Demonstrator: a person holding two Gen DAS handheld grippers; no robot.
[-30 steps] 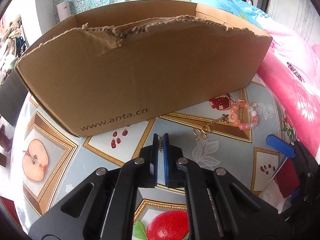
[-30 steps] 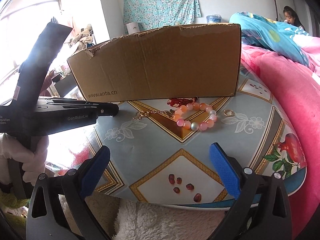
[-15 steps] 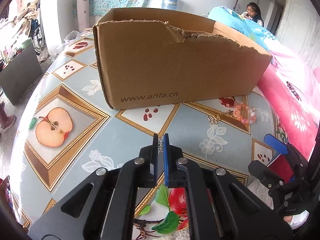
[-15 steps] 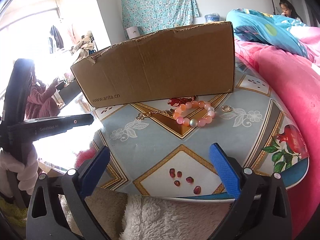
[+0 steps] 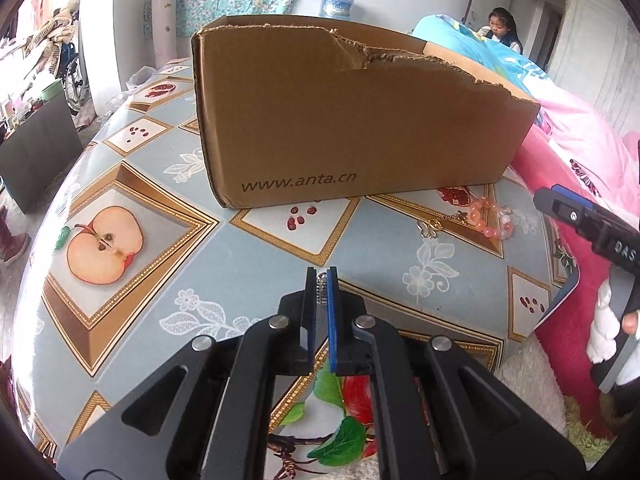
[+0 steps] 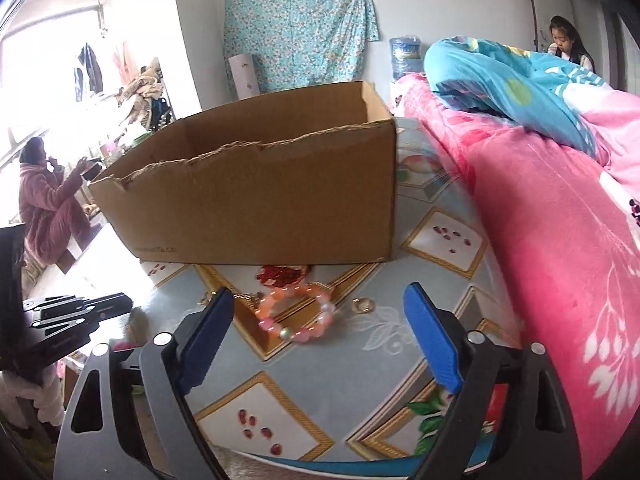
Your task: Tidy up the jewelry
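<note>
An orange and pink bead bracelet (image 6: pixel 296 314) lies on the fruit-patterned table (image 6: pixel 340 380) in front of an open cardboard box (image 6: pixel 260 208). A gold chain with a charm (image 5: pixel 434 227) trails from it, and a small gold ring (image 6: pixel 362 304) lies to its right. My right gripper (image 6: pixel 318 298) hovers short of the bracelet; its jaws are closing with nothing between the blue pads. My left gripper (image 5: pixel 321 280) is shut on a small silvery piece of jewelry, held over the table (image 5: pixel 240 280) before the box (image 5: pixel 360 120). The bracelet (image 5: pixel 490 220) lies to its right.
A bed with a pink blanket (image 6: pixel 560 240) and a blue quilt (image 6: pixel 520 92) borders the table on the right. A person in a pink robe (image 6: pixel 48 208) sits at the far left; another person (image 6: pixel 564 44) is at the back right. The box's near wall is torn.
The right gripper has risen and come closer to the bracelet, and its jaws have narrowed. The left gripper has swung leftward, so the box's left corner now faces it.
</note>
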